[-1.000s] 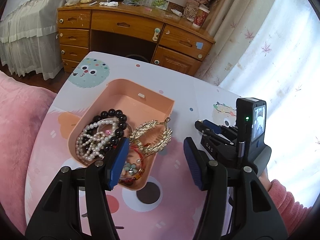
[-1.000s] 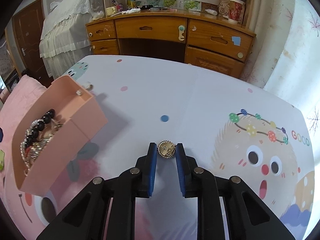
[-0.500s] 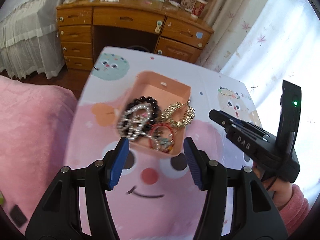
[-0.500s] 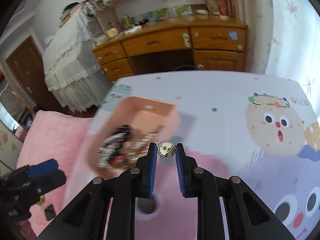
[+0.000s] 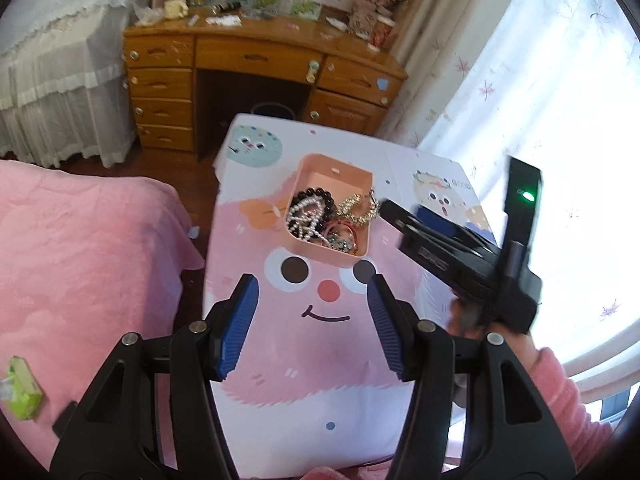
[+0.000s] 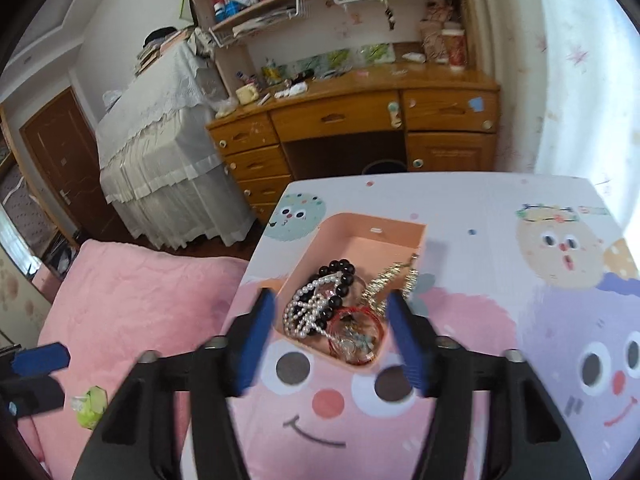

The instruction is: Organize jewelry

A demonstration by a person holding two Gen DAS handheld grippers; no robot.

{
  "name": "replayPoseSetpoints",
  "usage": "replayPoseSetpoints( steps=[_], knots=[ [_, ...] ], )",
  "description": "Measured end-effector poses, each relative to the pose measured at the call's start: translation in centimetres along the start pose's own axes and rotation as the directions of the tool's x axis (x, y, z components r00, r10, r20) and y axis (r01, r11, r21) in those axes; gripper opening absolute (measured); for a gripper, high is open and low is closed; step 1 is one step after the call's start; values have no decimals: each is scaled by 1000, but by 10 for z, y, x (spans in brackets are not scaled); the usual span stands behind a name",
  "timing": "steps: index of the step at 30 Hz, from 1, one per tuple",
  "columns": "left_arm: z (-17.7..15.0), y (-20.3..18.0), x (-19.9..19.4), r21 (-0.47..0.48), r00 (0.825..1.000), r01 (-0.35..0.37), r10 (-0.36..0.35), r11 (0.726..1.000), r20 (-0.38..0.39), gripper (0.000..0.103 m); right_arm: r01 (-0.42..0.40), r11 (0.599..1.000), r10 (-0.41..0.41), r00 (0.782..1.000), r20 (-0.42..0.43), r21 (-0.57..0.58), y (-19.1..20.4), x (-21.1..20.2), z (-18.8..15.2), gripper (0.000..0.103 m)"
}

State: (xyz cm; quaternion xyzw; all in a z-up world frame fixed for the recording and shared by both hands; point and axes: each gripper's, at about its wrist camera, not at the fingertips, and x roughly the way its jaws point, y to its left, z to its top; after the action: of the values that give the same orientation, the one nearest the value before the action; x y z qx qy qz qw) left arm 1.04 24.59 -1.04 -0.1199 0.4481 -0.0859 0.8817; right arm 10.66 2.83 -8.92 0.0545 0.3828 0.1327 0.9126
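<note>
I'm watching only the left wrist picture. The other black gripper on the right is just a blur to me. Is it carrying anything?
Observer: No. In the right wrist view the right gripper holds nothing. Its jaws have just been opening and stand wide apart.
Operator: So what is it pointed at?
Observer: Its camera looks down into the pink box. The pearl strand and the red bracelet show between its open jaws.
Operator: Is there anything in the room that I can't see?
Observer: Yes, a brown door at the far left of that view.
</note>
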Motion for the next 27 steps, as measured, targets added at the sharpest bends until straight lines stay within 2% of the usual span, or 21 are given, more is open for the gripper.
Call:
replayPoseSetpoints(
  steps=[3, 7, 9, 11, 13, 16, 18, 19, 22, 25, 27],
  knots=[
    [-7, -9, -16, -4, 998, -49, 49, 999, 29, 54, 29, 1000, -29, 999, -15, -2, -2, -43, -20, 92],
    [-27, -42, -26, 37, 985, -161, 158, 986, 72, 55, 38, 999, -40, 989, -145, -15, -22, -86, -55, 94],
    [-36, -66, -21, 78, 981, -183, 177, 980, 76, 55, 49, 999, -52, 978, -203, -21, -37, -110, -74, 96],
    [-48, -97, -10, 114, 975, -219, 215, 969, 48, 55, 71, 997, -71, 971, -228, -9, -61, -133, -90, 100],
    [-59, -126, 3, 108, 977, -213, 215, 971, -5, 55, 79, 997, -71, 969, -235, 22, -84, -161, -106, 101],
    [-79, -165, 22, 74, 973, -205, 212, 976, -89, 63, 82, 992, -55, 964, -260, 94, -132, -203, -125, 102],
    [-93, -188, 29, 65, 970, -209, 215, 976, -111, 67, 66, 988, -26, 962, -273, 139, -162, -225, -134, 102],
    [-102, -204, 28, 73, 970, -209, 216, 975, -111, 69, 41, 984, 11, 957, -290, 174, -181, -236, -138, 102],
    [-120, -236, 23, 114, 973, -206, 216, 972, -85, 80, -5, 971, 82, 947, -311, 239, -204, -262, -146, 102],
    [-128, -260, 13, 131, 976, -200, 209, 971, -58, 86, 10, 980, 46, 960, -275, 200, -210, -284, -140, 102],
    [-130, -269, 7, 139, 973, -223, 229, 965, -33, 98, 5, 986, 35, 971, -238, 166, -210, -296, -134, 102]
  ],
)
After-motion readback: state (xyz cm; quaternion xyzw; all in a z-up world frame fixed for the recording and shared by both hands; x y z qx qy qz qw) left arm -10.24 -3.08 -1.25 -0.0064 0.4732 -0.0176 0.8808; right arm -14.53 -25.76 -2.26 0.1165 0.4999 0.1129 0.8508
